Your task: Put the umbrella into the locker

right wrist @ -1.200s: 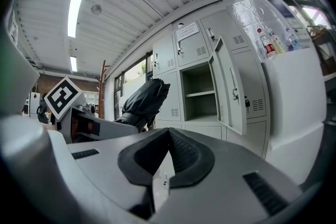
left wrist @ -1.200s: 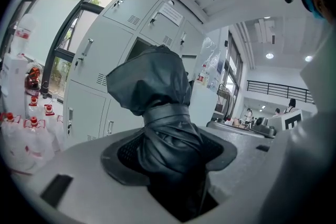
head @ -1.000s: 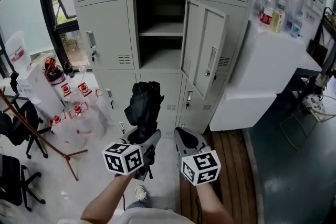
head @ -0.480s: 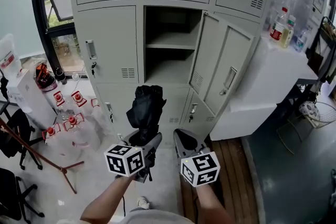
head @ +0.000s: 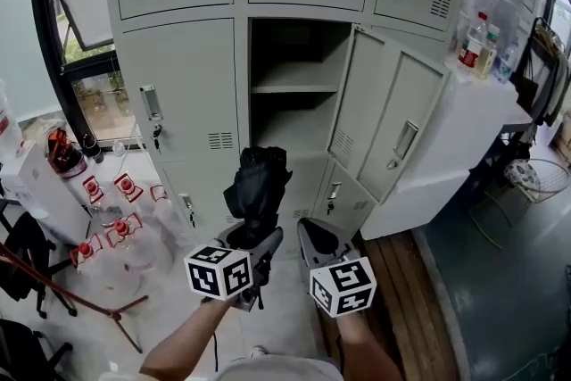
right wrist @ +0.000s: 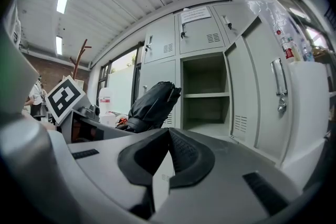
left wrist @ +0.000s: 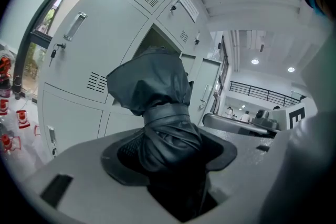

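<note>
Roughly midway, judging by the layout: folded black fabric umbrella held upright in mid-air, not yet inside the grey metal locker. Clamped at its strapped lower part between the jaws of the left gripper, crumpled bundle rising beyond them. Straight ahead, open middle compartment, door swung to the right. Alongside, right gripper, jaws pressed together with nothing between. Remaining: reaching forward, setting the umbrella on a shelf, releasing.

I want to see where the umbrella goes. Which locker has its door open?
The middle locker in the middle row, behind the umbrella. Its door hangs open to the right and its shelf shows; the other doors look shut.
</note>
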`<state>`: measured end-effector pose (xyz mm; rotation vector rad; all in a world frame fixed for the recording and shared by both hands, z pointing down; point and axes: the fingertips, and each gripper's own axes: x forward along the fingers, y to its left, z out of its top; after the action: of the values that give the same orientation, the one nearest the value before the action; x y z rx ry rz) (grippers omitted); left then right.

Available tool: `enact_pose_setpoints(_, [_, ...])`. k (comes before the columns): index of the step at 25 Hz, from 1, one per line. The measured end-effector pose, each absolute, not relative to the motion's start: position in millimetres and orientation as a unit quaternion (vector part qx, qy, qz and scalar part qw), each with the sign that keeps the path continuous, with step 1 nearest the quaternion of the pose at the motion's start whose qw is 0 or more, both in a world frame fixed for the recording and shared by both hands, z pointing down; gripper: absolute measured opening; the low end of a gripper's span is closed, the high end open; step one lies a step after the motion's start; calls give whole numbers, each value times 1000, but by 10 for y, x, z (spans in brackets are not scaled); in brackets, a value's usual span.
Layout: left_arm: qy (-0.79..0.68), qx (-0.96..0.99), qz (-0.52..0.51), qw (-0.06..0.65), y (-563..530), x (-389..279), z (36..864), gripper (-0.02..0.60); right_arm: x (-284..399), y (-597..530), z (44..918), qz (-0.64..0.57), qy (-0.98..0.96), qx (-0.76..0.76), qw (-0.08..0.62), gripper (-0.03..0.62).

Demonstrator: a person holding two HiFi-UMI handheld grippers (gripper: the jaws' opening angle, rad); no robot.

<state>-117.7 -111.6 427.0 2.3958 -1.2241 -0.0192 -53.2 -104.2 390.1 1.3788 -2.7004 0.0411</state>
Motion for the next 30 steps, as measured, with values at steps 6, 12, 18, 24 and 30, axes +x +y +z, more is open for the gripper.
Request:
enact_pose_setpoints(6, [-421,879,-6,222,-1236,-1212,4258,267,-615,-1124,3821,1,-881,470,52,3])
enact_pose_setpoints(12, [-409,885,1,222,-1335,-1169,4310,267,-583,-1200,3855,1,-874,484,52,3])
enact_pose_setpoints(18, [-407,886,7,223,-1495,-1061,4367,267,-480,-1344,3910,2,-874,483,52,3])
enact_pose_setpoints(24, [-421,881,13,215,-1818,-964,4384,267,-415,-1674,3941,1,-884,465,46,3])
enact_pose_setpoints(30, [-433,876,22,212,-2171,-840,4368,267,-331,-2081,3866,-3,-893,449,36,3])
